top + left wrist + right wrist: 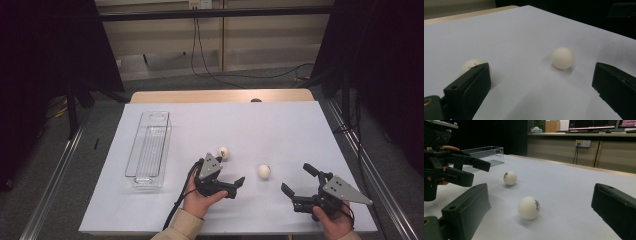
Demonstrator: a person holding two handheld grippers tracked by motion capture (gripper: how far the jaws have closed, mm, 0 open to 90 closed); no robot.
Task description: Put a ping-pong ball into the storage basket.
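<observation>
Two white balls lie on the white table sheet (280, 125), well apart from each other. Ball one, the near ball (264, 171), rests between my two grippers. In the right gripper view it sits ahead of the jaws, a dark printed mark on its right side. In the left gripper view it lies free on the sheet, between the jaw lines but beyond their tips, touching neither.

Ball two, the far ball (223, 152), lies just beyond my left gripper (235, 185). In the left gripper view it shows partly behind the left-hand jaw, small red marks on its top; whether it touches that jaw I cannot tell. In the right gripper view it stands farther off, near the left gripper's jaw tips, with a dark mark on its left side.

Left gripper: jaws spread apart, nothing held, pointed toward the near ball. My left hand (200, 202) grips its body; the cable trails down toward the table's near edge.

Right gripper (296, 181): jaws spread wide, nothing held, low over the sheet, aimed toward the near ball. My right hand (332, 222) holds it at the near right part of the table.

One clear plastic bin (149, 150) stands at the left of the sheet, long side running away from me, well apart from both balls.
</observation>
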